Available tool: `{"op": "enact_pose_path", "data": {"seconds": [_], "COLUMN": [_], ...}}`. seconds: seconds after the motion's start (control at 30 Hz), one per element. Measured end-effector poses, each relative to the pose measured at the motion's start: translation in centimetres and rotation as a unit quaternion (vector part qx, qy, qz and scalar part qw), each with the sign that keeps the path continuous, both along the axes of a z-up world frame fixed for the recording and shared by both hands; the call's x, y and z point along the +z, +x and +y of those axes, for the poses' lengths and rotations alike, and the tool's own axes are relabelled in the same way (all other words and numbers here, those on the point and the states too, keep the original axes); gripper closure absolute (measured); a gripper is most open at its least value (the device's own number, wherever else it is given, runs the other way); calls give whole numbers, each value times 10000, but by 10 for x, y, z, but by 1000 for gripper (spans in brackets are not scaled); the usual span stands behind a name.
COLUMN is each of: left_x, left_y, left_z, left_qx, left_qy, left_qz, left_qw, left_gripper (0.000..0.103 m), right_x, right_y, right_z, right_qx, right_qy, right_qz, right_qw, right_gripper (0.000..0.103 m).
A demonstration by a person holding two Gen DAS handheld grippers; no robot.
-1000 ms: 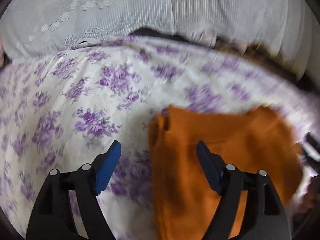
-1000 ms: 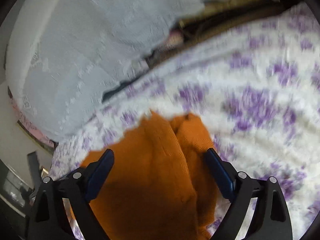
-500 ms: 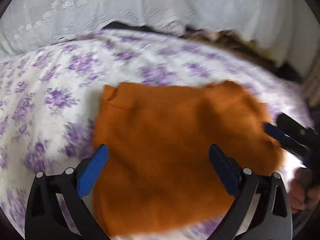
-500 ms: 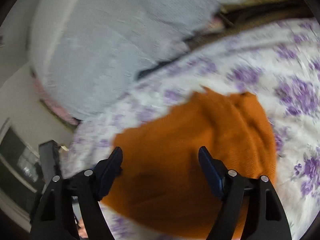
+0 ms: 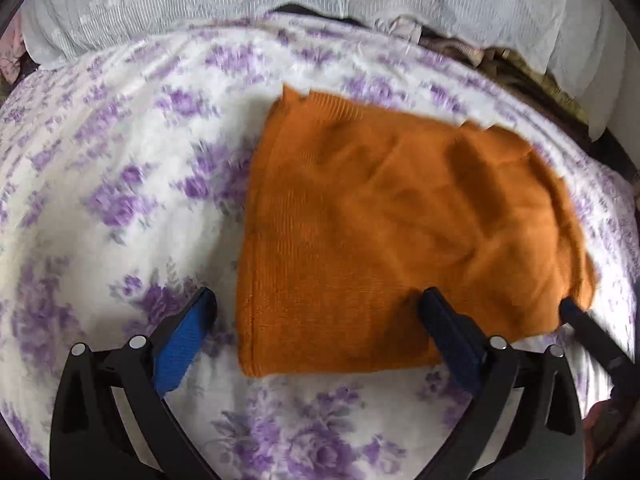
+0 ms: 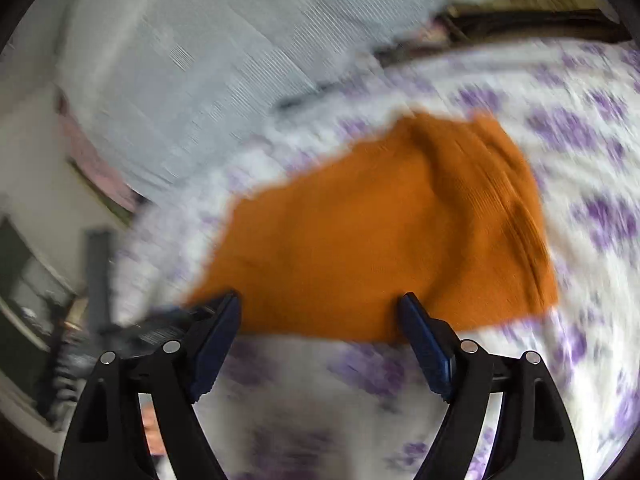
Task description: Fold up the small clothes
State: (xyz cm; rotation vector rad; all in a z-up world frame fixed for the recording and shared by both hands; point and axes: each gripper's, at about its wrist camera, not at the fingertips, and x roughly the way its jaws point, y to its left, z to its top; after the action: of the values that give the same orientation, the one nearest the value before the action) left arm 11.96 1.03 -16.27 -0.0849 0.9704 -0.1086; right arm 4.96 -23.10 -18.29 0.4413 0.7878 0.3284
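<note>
From the left wrist, we see our left gripper (image 5: 320,320) spread wide, pinching nothing, with the folded orange garment (image 5: 400,232) at twelve o'clock on the floral blanket (image 5: 100,160); from the right wrist, our right gripper (image 6: 320,320) gapes empty, garment edge at twelve

your left gripper (image 5: 318,322) pulled back from over the orange garment (image 5: 400,240), jaws just opened wider, nothing between them, your right gripper (image 6: 320,320) also withdrawn to the garment's near edge, jaws narrower than a second ago, garment now lying flat in full view
</note>
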Motion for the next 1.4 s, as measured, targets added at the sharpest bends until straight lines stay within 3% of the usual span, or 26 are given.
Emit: {"op": "enact_pose_path", "data": {"seconds": [0.13,0.23,0.33,0.43,0.47,0.5,0.53,0.67,0.8,0.87,0.93,1.1,1.23,1.4], "left_x": [9,31,42,33,14,3,3,7,30,32,12,18,25,30], "left_y": [0,4,25,38,50,54,56,53,26,19,26,14,-6,-26], "left_z": [-1,-6,-12,-16,-19,-19,-10,1,0,-5,-22,-24,-26,-35], "left_qx": [50,158,181,230,243,225,297,379,417,452,295,254,94,15], "left_qy": [110,540,619,752,937,898,557,289,286,458,1073,1125,991,1118], "left_qz": [-194,-663,-784,-656,-424,-337,-277,-261,-802,-883,-538,-724,-817,-977], "left_qw": [9997,9962,9948,9947,9944,9951,9976,9985,9955,9940,9923,9907,9917,9889], "left_gripper": [4,4,4,4,4,4,4,4,4,4,4,4,5,5], "right_x": [13,34,46,43,31,17,6,8,25,18,0,6,16,18], "right_y": [-5,1,24,52,66,76,83,79,49,48,57,51,28,0], "right_z": [0,11,20,17,17,18,20,21,23,34,39,28,5,-21], "right_qx": [-156,-219,-488,-728,-836,-850,-794,-723,-960,-739,-519,-628,-927,-1168], "right_qy": [-200,-809,-1343,-1534,-1735,-1862,-1886,-1882,-2049,-2442,-2601,-2297,-1667,-886], "right_qz": [-175,-583,-750,-553,-332,-56,92,-96,-629,-389,102,-43,-267,-366], "right_qw": [9995,9948,9869,9839,9807,9788,9788,9794,9720,9661,9641,9712,9813,9885], "right_gripper": [21,21,21,21,20,16,14,9,9,7,3,4,4,4]}}
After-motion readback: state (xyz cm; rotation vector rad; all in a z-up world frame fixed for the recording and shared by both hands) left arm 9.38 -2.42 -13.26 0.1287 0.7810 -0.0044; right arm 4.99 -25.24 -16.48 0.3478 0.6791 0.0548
